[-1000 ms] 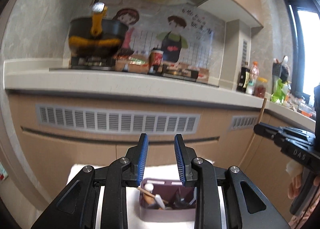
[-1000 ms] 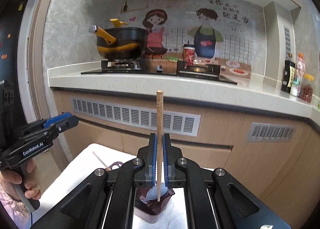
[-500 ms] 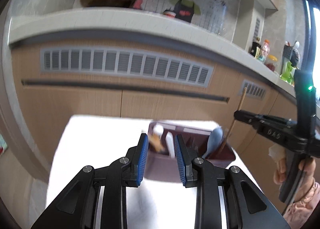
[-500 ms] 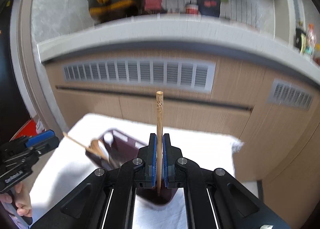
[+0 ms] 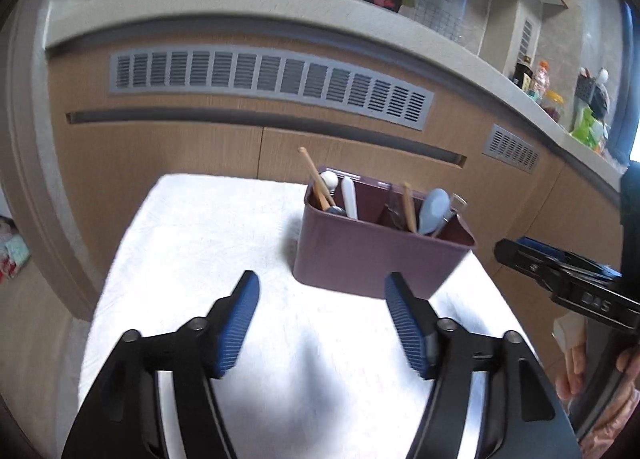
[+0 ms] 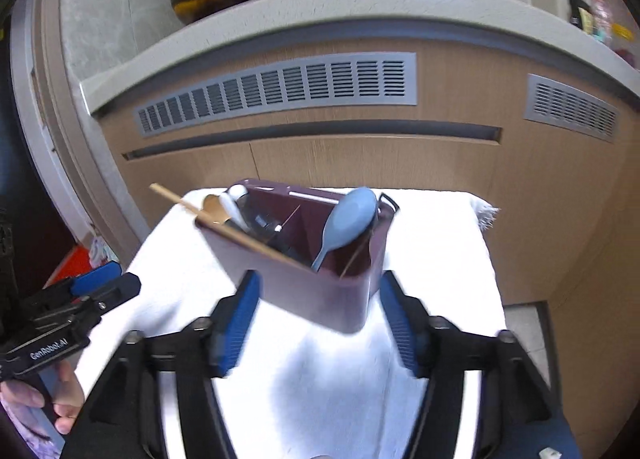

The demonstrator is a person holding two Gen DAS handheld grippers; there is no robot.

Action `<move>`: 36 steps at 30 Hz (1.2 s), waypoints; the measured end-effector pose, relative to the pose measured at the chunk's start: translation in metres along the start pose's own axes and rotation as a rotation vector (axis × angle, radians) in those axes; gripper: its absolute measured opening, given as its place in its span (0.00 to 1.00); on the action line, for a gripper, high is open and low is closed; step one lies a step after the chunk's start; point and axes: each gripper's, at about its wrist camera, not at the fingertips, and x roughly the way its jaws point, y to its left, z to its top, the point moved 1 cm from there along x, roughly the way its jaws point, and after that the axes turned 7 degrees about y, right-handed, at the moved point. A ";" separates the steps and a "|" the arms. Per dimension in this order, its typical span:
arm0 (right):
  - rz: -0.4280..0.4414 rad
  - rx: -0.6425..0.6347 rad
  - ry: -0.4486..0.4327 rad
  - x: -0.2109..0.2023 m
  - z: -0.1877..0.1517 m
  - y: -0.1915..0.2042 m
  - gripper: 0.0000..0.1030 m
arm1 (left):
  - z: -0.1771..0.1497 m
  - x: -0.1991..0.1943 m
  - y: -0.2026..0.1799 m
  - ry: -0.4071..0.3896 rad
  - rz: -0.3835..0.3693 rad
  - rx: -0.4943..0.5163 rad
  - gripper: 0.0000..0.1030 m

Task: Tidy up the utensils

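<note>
From the left wrist view, my left claw (image 5: 320, 323) has just been opening and now stands apart with nothing between its pads, hanging over the near part of the white-covered bench (image 5: 192, 243). The purple caddy (image 5: 376, 255) sits toward the far right corner of the bench, with a wooden stick (image 5: 316, 179) and white handles in its left compartment, and a blue spoon (image 5: 434, 211) with another stick in its right one. I judge the sorting nearly done, so the sound move is to draw back slowly without knocking the caddy's near wall.

From the right wrist view, my right claw (image 6: 316, 319) has also just been opening; its pads stand apart on either side of the caddy's (image 6: 320, 291) near corner, gripping nothing. A chopstick (image 6: 224, 223) lies slanted across the rim. I would lift straight up and clear before swinging aside, since that slanted chopstick looks easy to flick out.
</note>
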 end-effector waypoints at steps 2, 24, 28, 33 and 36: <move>-0.030 0.019 -0.044 -0.017 -0.014 0.001 0.82 | -0.012 -0.015 -0.008 -0.024 0.022 0.021 0.76; -0.213 0.014 -0.171 -0.103 -0.113 0.013 1.00 | -0.076 -0.096 -0.060 -0.133 0.160 0.118 1.00; -0.210 0.011 -0.179 -0.107 -0.112 0.013 1.00 | -0.077 -0.097 -0.061 -0.136 0.161 0.121 1.00; -0.225 -0.011 -0.183 -0.108 -0.113 0.016 1.00 | -0.077 -0.098 -0.060 -0.131 0.155 0.110 1.00; -0.218 -0.009 -0.178 -0.108 -0.113 0.015 1.00 | -0.077 -0.098 -0.060 -0.130 0.154 0.109 1.00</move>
